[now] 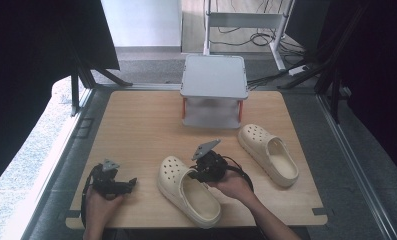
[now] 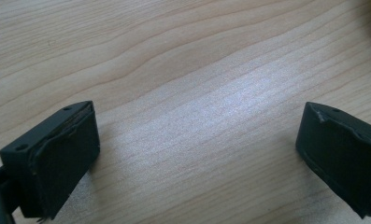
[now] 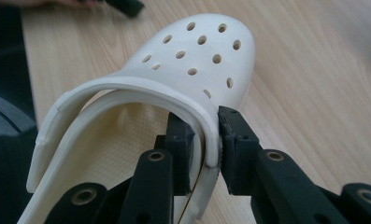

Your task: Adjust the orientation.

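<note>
Where the high view blurs it, right gripper (image 3: 205, 140) pinches clog (image 3: 192, 65) rim.

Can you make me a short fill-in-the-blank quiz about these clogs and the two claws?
1. The right claw is shut on the side wall of the near ____ clog.
2. The left claw hangs ____ over the bare wooden table.
3. The second clog lies to the ____ of the held one.
4. Behind both stands a small grey ____ on orange legs.

Missing words: cream; open; right; shelf
</note>
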The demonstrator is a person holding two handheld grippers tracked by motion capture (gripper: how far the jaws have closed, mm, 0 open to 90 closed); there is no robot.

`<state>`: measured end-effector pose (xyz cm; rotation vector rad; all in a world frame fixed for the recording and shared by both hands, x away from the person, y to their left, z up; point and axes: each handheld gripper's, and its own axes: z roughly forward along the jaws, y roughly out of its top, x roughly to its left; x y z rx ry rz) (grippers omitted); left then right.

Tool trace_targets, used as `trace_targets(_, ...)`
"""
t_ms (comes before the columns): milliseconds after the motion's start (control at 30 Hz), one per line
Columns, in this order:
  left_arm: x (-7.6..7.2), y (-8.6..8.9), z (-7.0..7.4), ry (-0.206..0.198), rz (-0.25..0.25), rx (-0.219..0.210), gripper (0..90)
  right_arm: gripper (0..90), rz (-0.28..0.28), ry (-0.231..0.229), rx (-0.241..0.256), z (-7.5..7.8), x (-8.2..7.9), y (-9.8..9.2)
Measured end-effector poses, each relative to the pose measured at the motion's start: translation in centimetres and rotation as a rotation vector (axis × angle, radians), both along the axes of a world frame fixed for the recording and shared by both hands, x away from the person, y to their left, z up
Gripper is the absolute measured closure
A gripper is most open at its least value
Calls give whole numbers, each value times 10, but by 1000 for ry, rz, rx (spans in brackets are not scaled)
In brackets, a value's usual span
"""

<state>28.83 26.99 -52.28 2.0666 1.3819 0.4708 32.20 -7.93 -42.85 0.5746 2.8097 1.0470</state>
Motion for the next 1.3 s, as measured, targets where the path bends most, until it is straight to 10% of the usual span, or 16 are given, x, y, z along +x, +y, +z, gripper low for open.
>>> trace_targets(167, 0, 0, 0, 0, -1, 2, 0, 715, 39, -13, -12, -8, -4, -3)
trace_targets(400, 0, 0, 0, 1, -2, 2, 0, 361, 35, -4, 24, 4, 0, -18)
trace_targets(900, 0, 0, 0, -4, 0, 4, 0, 18, -94, -11, 56, 19, 18, -73)
trace_targets(1300, 0, 0, 0, -2, 1, 3, 0, 0, -159, -4, 72, 13, 18, -107)
